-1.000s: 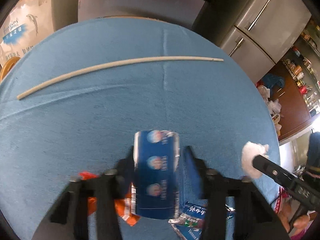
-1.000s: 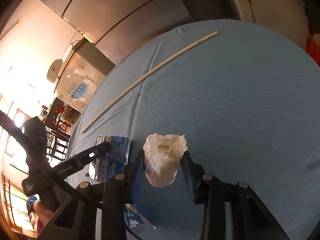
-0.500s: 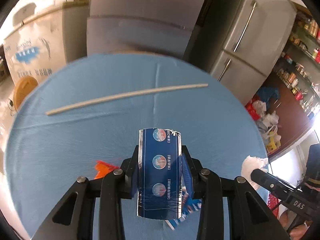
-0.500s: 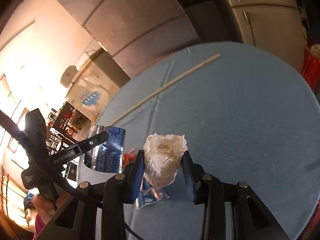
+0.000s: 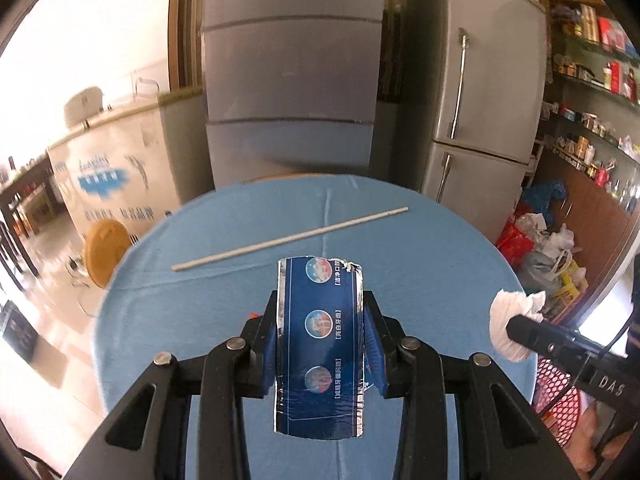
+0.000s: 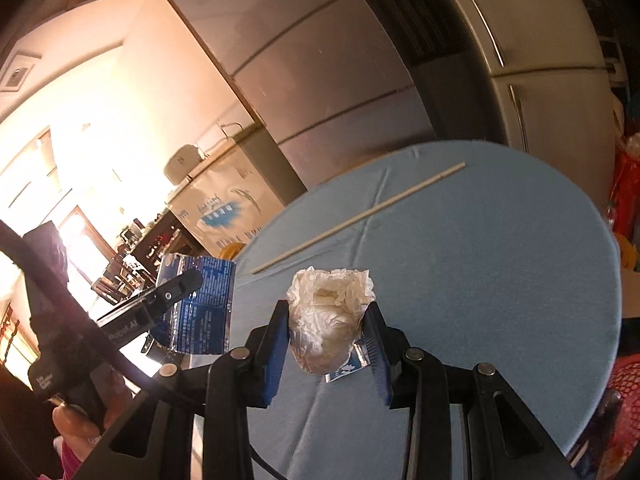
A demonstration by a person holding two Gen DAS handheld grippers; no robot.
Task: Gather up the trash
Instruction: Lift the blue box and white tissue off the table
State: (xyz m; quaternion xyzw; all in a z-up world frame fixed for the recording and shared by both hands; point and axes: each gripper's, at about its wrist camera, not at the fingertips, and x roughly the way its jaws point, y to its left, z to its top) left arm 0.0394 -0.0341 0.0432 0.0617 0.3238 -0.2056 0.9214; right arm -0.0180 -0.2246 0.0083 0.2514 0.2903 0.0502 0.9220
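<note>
Nearest the left camera, a flattened blue carton is grasped upright between the jaws of the left gripper, raised clear of the table. In the right view, a crumpled white wad is clenched between the jaws of the right gripper, also held above the cloth. Just under that wad a small blue wrapper scrap is seen lying on the table, and a sliver of orange litter shows beside the left jaws. Farther off, a long pale stick lies across the blue cloth, well apart from both grippers. Beyond the table stand a grey refrigerator and a white chest freezer; a red mesh basket is glimpsed at the right edge, below table level.

The carton is thin and slick, held only by its edges, so it could be buckled or slid out if swung quickly. The wad is soft and could be shed if the grip is eased early. The scraps left on the table could be overlooked.

Compared with a second ago, both grippers have been lifted well above the table, so that more of the room and less cloth is shown, and the loads have been kept.
</note>
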